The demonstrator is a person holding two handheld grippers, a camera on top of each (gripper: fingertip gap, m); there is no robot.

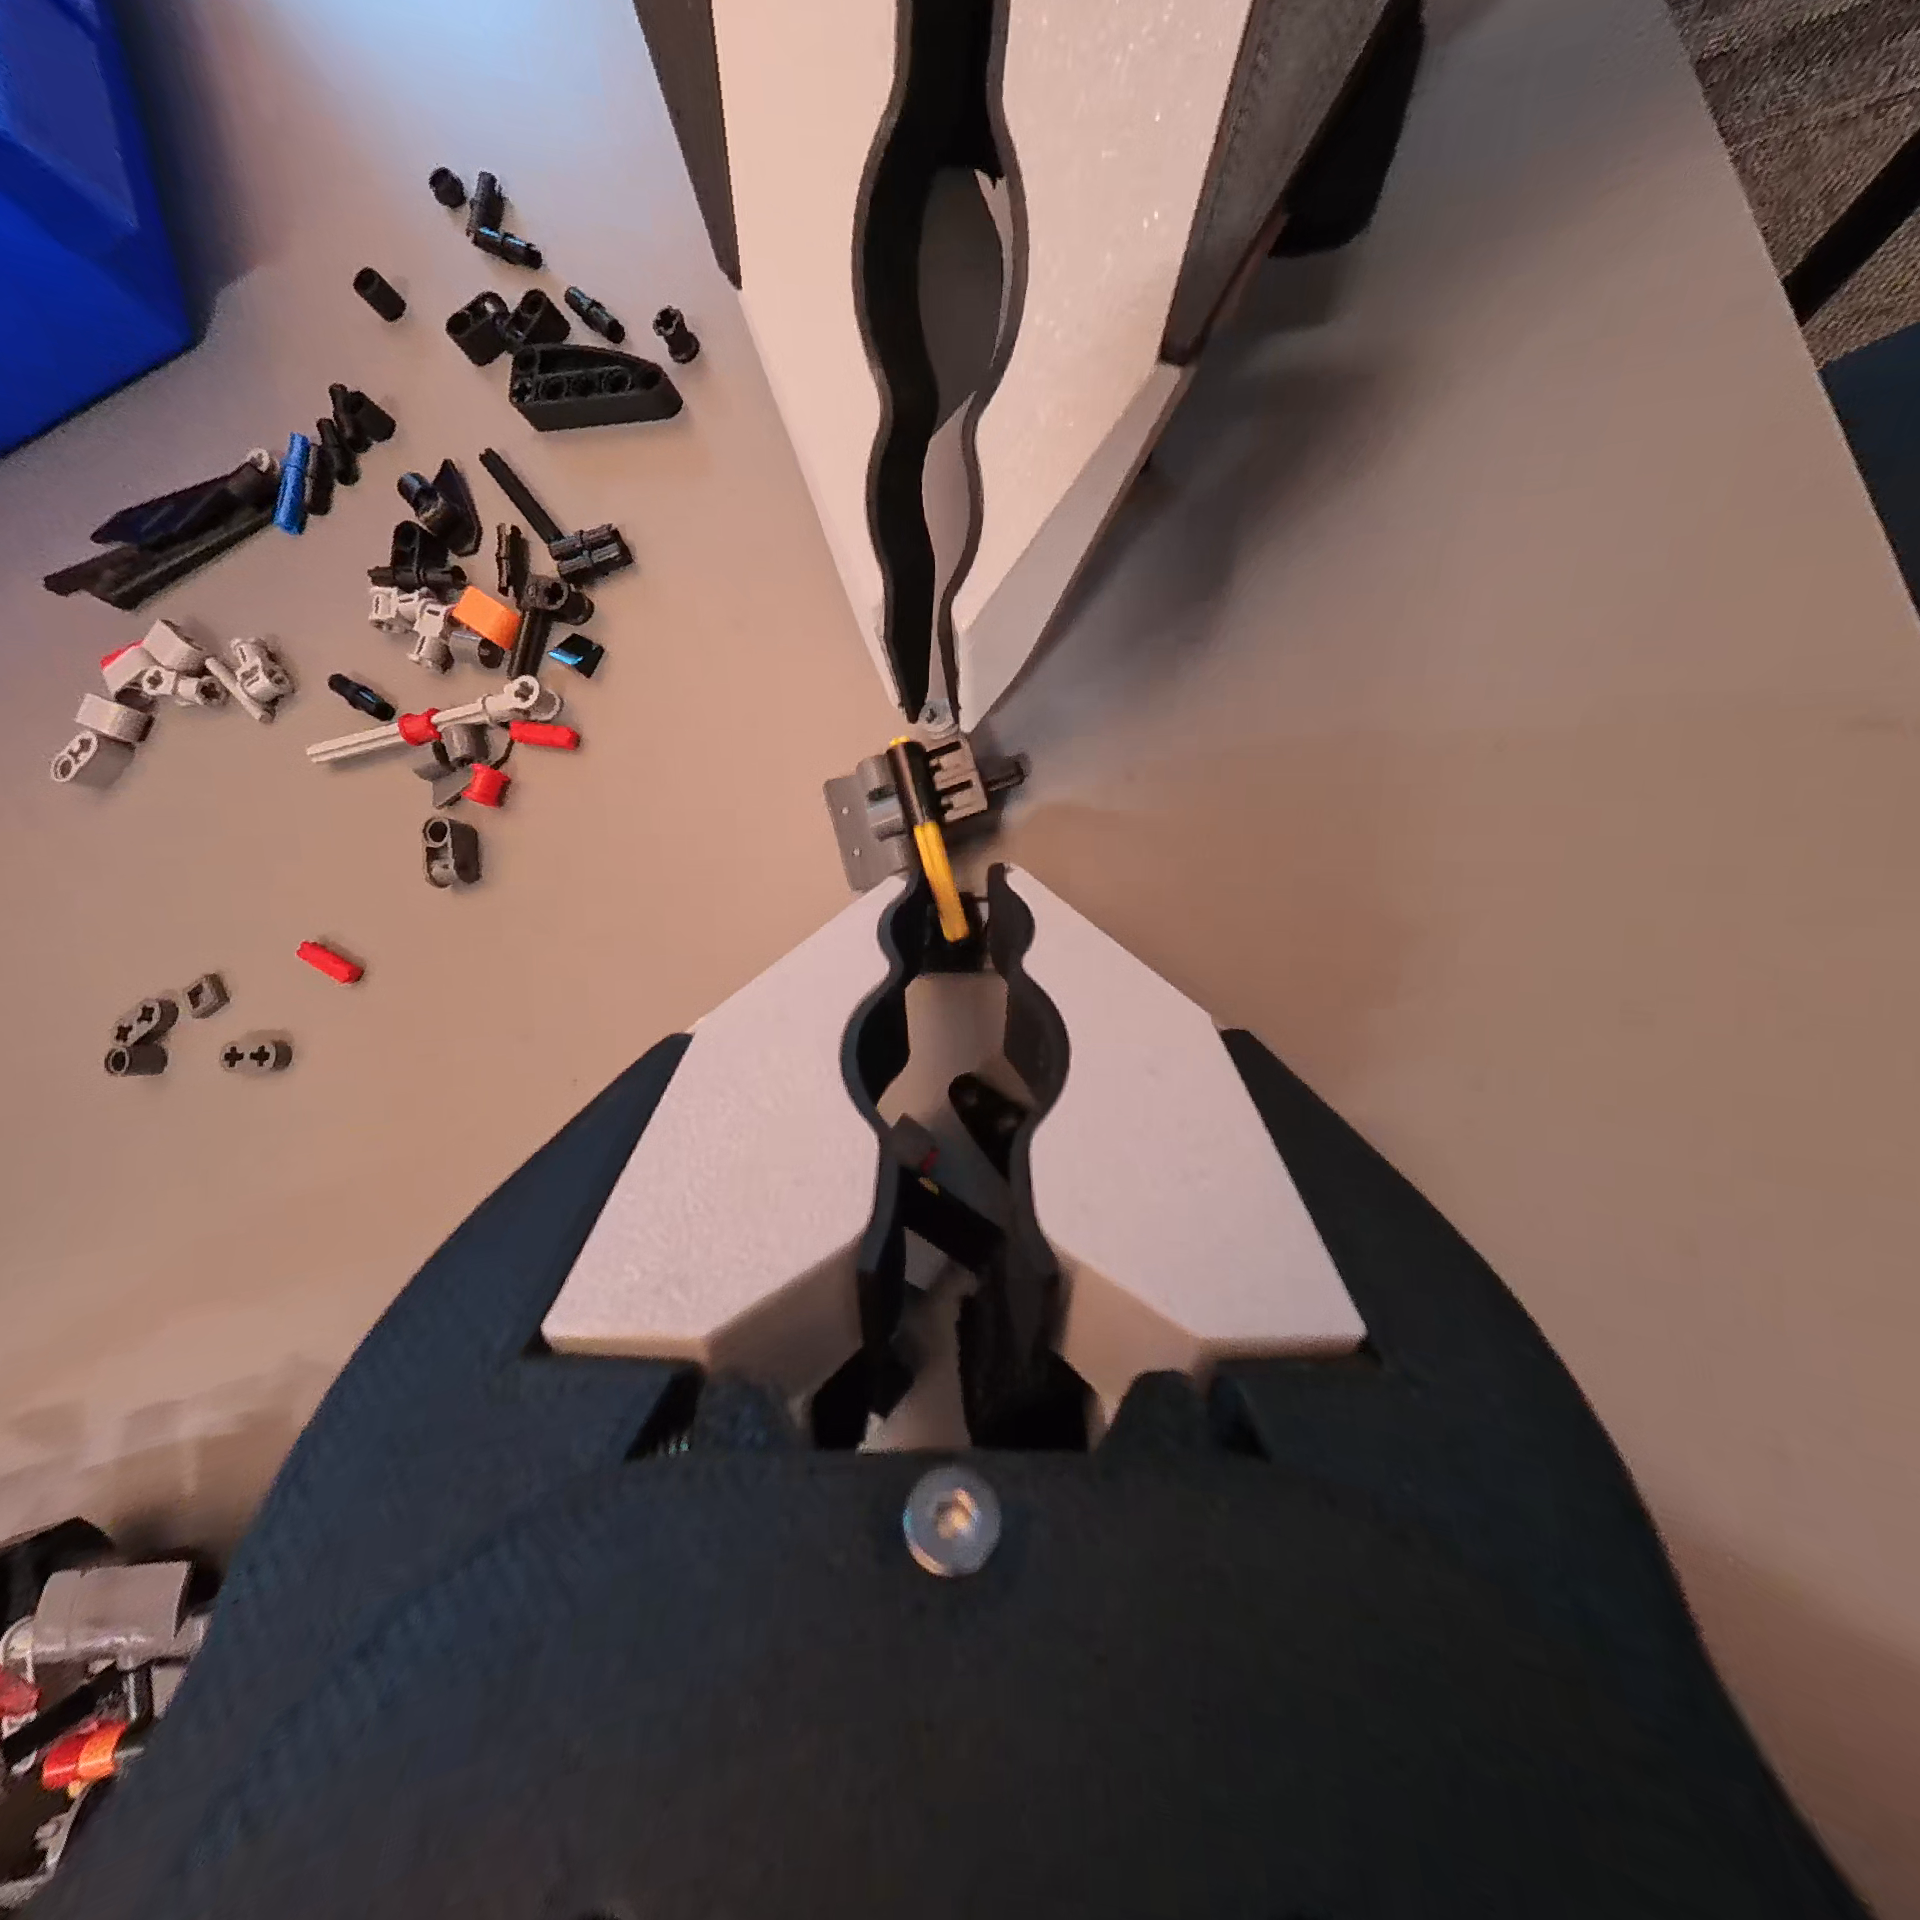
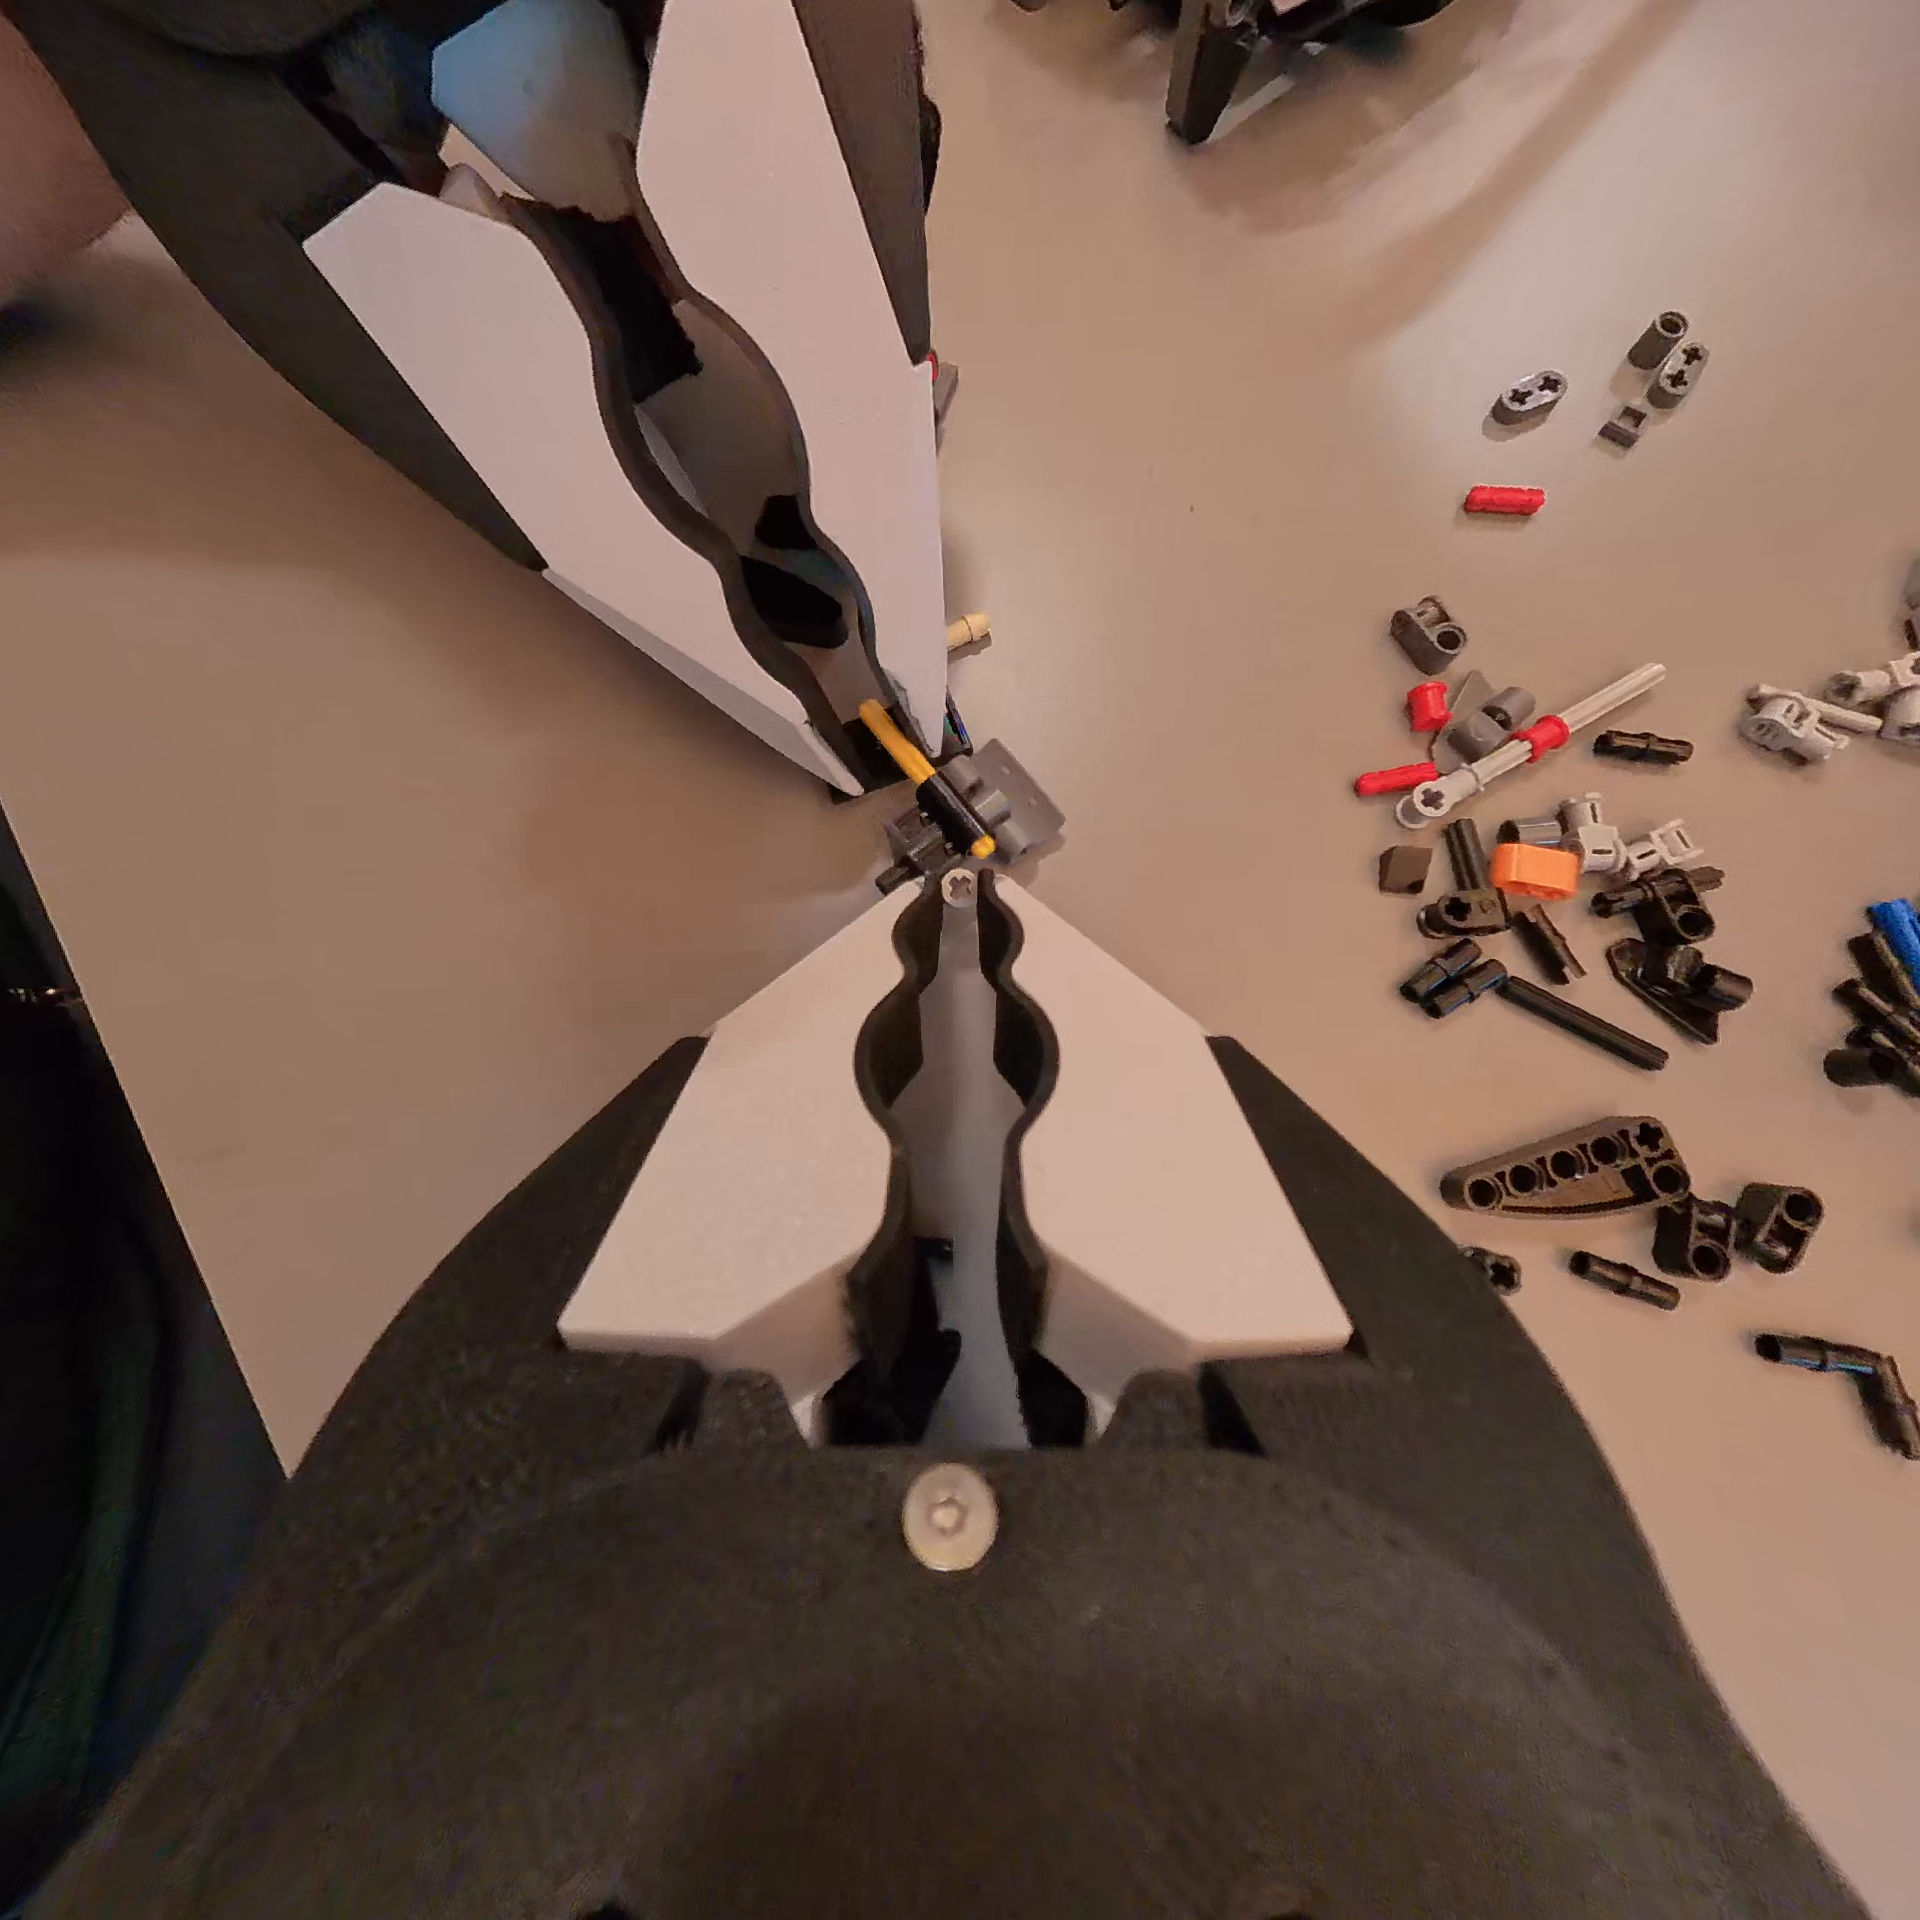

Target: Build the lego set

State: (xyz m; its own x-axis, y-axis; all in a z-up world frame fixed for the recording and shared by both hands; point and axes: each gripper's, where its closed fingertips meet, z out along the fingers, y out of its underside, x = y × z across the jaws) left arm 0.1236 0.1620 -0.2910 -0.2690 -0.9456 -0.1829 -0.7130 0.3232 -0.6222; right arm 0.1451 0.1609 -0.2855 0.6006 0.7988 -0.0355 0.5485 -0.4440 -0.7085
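At frame centre, the left hand-held gripper [image 1: 951, 935] is clamped on the yellow axle [image 1: 940, 883] of a small grey-black lego assembly [image 1: 909, 805]. The right hand-held gripper [image 2: 958, 891] pinches a light grey pin [image 2: 957, 886] against it. Loose pieces [image 1: 447, 623] litter the tabletop [image 1: 1455, 935]. Only the right wrist view shows a tan pin [image 2: 969, 631]; only the left shows a blue box [image 1: 73, 229] at upper left.

Warm, dim indoor light. Soft short shadows under the loose pieces [image 1: 447, 582] left of the left gripper [image 1: 951, 914]. Surface [image 2: 1195, 416] evenly lit, faint sheen ahead of the right gripper [image 2: 958, 894]. Strong fisheye bending at edges. Gripper bodies nearest the lens are soft; corners are blurred; centre is sharp.
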